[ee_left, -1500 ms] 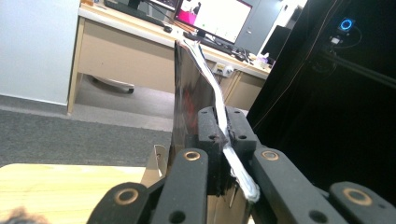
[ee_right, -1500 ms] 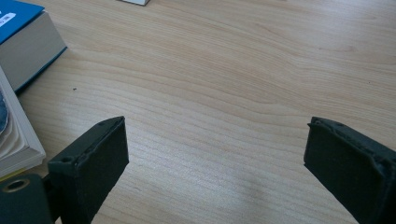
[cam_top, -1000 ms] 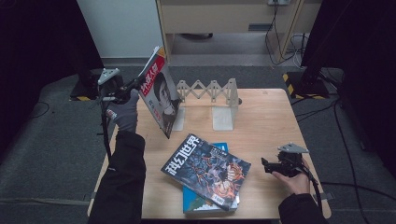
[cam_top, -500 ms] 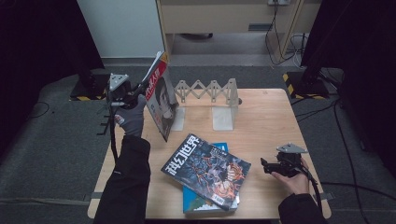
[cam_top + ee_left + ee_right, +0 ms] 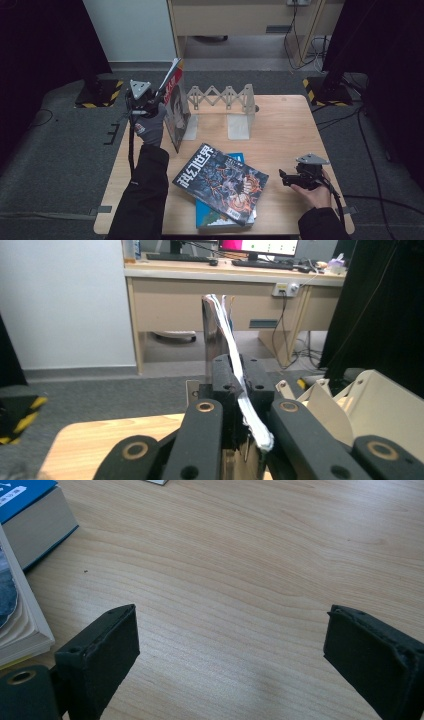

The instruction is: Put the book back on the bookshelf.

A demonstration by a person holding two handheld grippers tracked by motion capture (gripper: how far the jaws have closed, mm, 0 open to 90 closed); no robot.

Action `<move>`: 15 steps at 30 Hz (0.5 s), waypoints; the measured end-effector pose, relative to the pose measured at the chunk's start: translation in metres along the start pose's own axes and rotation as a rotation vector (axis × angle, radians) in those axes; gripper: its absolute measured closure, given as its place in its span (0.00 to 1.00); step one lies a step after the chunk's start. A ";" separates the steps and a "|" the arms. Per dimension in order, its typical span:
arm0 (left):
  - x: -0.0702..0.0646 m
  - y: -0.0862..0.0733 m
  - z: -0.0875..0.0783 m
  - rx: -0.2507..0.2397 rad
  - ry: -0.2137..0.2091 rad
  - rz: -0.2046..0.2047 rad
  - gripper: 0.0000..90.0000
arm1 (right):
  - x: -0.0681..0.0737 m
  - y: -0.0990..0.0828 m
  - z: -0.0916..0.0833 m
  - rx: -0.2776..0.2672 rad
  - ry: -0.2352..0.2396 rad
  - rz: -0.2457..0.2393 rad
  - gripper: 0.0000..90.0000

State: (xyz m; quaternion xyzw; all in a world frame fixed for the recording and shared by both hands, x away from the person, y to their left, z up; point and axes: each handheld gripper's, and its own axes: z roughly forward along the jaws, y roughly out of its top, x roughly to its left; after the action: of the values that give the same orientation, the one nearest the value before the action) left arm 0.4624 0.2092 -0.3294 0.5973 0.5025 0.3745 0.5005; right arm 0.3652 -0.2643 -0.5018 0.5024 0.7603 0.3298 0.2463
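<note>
My left gripper [image 5: 156, 101] is shut on the edge of a red-covered magazine [image 5: 176, 107], held upright at the left end of the grey expanding book rack [image 5: 222, 97]. In the left gripper view the jaws pinch the magazine's white page edges [image 5: 235, 360], and the beige rack wall [image 5: 380, 405] stands at the right. My right gripper [image 5: 284, 177] rests near the table's right front, its jaws wide apart with bare wood between the pads [image 5: 105, 650]. A dark magazine [image 5: 220, 182] lies on a blue book [image 5: 215, 219] at the front centre.
The wooden table [image 5: 285, 125] has bare room on its right half behind the right gripper. A blue book [image 5: 30, 510] and a stack's page edges [image 5: 20, 625] sit left of the right gripper. A desk and cables stand beyond the table.
My left gripper has carried the red magazine to the right and a little down, bringing it more upright against the rack's left end. The right gripper has kept still.
</note>
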 end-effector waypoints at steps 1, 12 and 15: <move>0.000 -0.001 0.000 0.001 0.000 -0.002 0.96 | 0.000 0.000 0.000 0.002 0.001 -0.002 0.09; 0.002 -0.011 -0.004 -0.026 0.017 0.012 0.96 | 0.001 0.000 0.001 0.000 -0.004 -0.009 0.09; 0.004 -0.014 -0.007 -0.027 0.014 0.010 0.96 | 0.001 0.000 0.001 0.002 -0.003 -0.012 0.09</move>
State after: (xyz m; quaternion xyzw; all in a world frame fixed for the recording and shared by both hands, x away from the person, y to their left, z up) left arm 0.4539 0.2148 -0.3418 0.5906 0.4977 0.3878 0.5032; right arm 0.3651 -0.2632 -0.5025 0.4984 0.7634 0.3271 0.2489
